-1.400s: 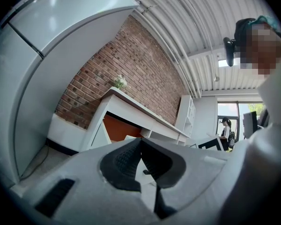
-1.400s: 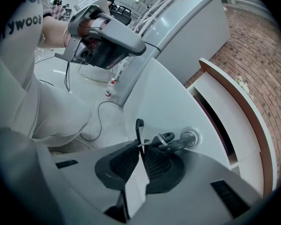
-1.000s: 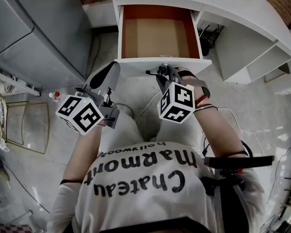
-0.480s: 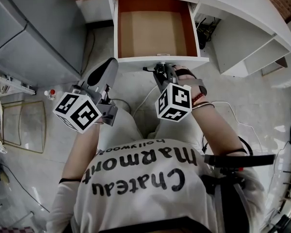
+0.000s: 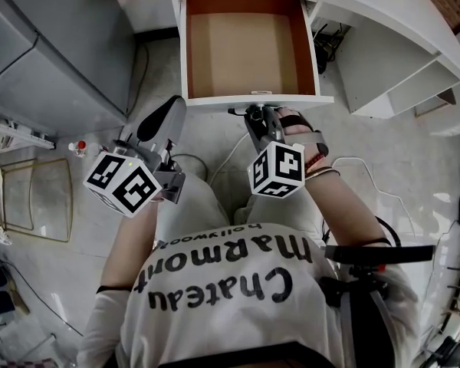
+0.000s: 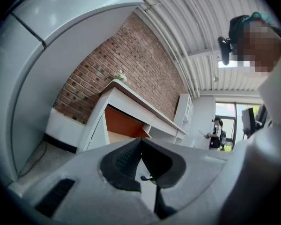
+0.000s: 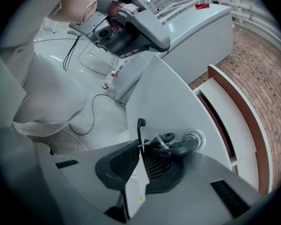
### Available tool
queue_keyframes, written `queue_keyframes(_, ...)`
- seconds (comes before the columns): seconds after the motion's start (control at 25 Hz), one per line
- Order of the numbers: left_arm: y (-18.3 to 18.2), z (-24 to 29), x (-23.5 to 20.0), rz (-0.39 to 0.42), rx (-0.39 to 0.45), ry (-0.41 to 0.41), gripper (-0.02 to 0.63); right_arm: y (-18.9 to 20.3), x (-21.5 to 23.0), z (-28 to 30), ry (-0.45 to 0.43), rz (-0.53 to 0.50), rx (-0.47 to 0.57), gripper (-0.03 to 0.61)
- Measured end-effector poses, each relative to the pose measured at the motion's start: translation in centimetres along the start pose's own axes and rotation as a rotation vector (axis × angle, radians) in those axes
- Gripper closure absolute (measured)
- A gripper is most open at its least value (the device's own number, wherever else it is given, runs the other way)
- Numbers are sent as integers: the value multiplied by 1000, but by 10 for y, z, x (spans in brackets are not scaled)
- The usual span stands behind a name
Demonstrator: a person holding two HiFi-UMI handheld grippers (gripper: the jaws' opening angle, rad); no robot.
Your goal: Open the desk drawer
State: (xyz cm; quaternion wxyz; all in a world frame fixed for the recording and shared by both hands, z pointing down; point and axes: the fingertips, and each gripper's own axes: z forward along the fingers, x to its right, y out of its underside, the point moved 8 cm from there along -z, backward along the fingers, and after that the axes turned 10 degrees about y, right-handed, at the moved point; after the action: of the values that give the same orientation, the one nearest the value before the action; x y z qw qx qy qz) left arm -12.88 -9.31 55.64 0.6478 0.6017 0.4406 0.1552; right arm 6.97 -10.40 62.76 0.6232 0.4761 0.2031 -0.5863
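1. Drawer (image 5: 245, 52), top centre of the frame, stands well out.
2. Right gripper (image 7: 141, 146) pinches key (image 7: 139, 128) at its front; I'd pull straight and gently, lest it slip.
3. Left gripper (image 6: 140, 142) pressed together, empty.

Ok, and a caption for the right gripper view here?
Close-up: right tool shut on the key bunch hanging from the lock in the white front of the open drawer.

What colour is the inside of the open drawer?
The white drawer is orange-brown inside with a tan bottom; head view.
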Motion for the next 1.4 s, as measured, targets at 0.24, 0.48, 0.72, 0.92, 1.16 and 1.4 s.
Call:
queue_keyframes(0.24, 0, 5, 3, 19, -24, 38, 598, 3, -13, 4, 34, -10, 12, 546)
queue_keyframes(0.48, -5, 8, -8, 19, -19, 46, 598, 5, -24, 6, 60, -24, 20, 546)
queue_keyframes(0.72, -11, 23, -15, -25, -20, 98, 598, 9, -29, 10, 78, -27, 25, 546)
queue_keyframes(0.92, -29, 34, -3, 10, -69, 137, 598, 14, -25, 9, 86, -29, 40, 546)
queue_keyframes(1.16, -53, 24, 3, -31, -109, 53, 598, 15, -27, 8, 103, -13, 66, 545)
queue_keyframes(1.4, -76, 18, 14, -22, -147, 17, 598, 20, -38, 9, 41, -114, 104, 489)
